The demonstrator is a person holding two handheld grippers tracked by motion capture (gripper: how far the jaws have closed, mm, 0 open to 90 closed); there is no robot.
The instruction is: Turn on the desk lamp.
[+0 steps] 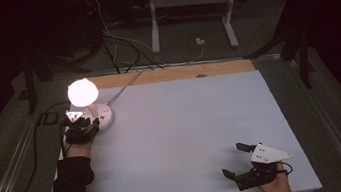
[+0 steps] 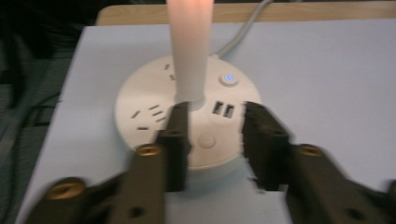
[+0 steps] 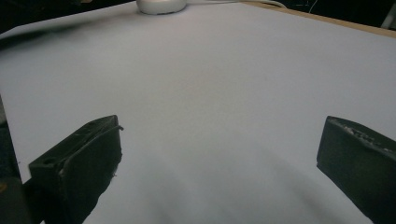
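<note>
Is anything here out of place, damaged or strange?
Nothing stands out. The lit lamp stands upright in the round socket base at the mat's far left corner, and the mat is flat and unstained.

A round white socket base [image 2: 187,116] sits flat near the tabletop's far left corner [image 1: 80,154] — its lamp [image 1: 82,92] is lit, globe glowing atop an upright stem. On top: a blue-lit button, 2 USB ports, several outlets — a grey cord trails away behind.
</note>
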